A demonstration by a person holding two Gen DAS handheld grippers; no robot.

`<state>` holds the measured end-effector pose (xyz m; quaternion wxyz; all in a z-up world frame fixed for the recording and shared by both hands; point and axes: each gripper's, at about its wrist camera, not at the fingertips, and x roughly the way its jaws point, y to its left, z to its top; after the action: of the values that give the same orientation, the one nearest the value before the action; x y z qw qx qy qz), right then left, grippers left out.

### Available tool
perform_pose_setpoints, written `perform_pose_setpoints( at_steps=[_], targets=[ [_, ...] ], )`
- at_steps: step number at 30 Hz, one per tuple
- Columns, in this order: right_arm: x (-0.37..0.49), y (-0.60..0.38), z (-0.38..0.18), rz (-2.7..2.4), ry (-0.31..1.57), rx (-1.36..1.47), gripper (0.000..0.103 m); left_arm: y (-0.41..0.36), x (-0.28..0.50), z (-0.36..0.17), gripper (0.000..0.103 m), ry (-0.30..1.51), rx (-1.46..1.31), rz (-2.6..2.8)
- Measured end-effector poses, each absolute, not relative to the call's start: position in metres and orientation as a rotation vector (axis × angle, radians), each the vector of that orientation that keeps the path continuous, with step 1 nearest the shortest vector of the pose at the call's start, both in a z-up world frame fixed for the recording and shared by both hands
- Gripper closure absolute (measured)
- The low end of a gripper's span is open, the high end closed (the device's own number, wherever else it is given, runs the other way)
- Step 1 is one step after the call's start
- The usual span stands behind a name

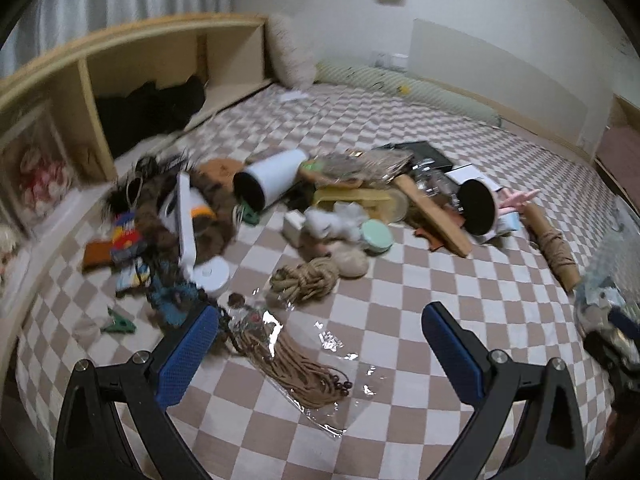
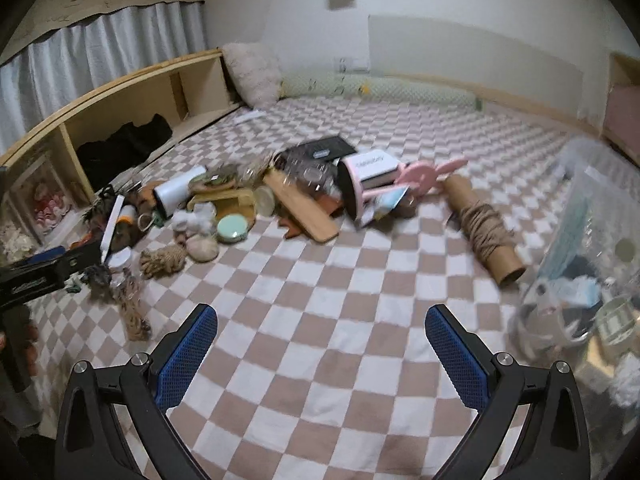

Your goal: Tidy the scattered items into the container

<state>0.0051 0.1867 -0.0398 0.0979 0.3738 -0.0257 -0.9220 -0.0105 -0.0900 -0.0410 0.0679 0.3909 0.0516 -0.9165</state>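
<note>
My left gripper [image 1: 320, 344] is spread wide, nothing between its blue pads, held over the checkered bedspread [image 1: 400, 300]. Just under and between the pads lies a clear plastic bag of tan cord [image 1: 298, 368], with dark beads at its near end; the left pad overlaps the bag's far left corner in the view, contact not determinable. Beyond it sits a coiled bundle of rope [image 1: 306, 280], and past that the main heap: a white tube with a black mouth [image 1: 268, 180], a mint round tin [image 1: 376, 236], a wooden board [image 1: 436, 216] lying tilted, a second black-faced round box [image 1: 478, 208]. A cardboard tube wound with twine [image 1: 554, 244] lies apart to the right. A green clip [image 1: 120, 322] sits alone at near left. My right gripper [image 2: 320, 348] is likewise spread wide and empty, over bare bedspread with no item between its pads. From the right view the clear plastic container [image 2: 592, 248] stands at the right edge, already holding several items, blurred, contents not identifiable. The twine-wound tube [image 2: 484, 224] lies just left of the container, not touching it as far as I can see. A pink rabbit-shaped piece [image 2: 424, 172] rests against the far side of the heap. Wooden shelf [image 2: 120, 120] runs along the far left; pillow [image 2: 252, 74] at its far end.
</note>
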Motion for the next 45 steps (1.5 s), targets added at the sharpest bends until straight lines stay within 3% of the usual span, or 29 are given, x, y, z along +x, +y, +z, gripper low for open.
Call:
perform_pose_setpoints(
  at_steps=[8,19,24,32,37,45],
  targets=[
    [0.006,0.197,-0.052,-2.713,-0.081,1.13,0.0,-0.082,-0.032,-0.094,0.002,0.166,1.315,-2.579],
    [0.001,0.215,-0.063,-2.683,-0.151,1.192,0.0,-0.045,-0.067,-0.13,0.002,-0.229,1.368,-2.331],
    [0.0,0.221,-0.065,-2.672,-0.179,1.21,0.0,-0.063,-0.059,-0.133,0.002,-0.207,1.38,-2.274],
    [0.001,0.228,-0.065,-2.658,-0.261,1.222,0.0,-0.099,-0.037,-0.117,0.002,-0.022,1.347,-2.32],
    [0.001,0.232,-0.07,-2.635,-0.3,1.261,0.0,-0.114,-0.028,-0.111,0.011,0.073,1.346,-2.348],
    [0.002,0.232,-0.074,-2.608,-0.313,1.279,0.0,-0.13,-0.015,-0.091,0.012,0.134,1.292,-2.367]
  ],
)
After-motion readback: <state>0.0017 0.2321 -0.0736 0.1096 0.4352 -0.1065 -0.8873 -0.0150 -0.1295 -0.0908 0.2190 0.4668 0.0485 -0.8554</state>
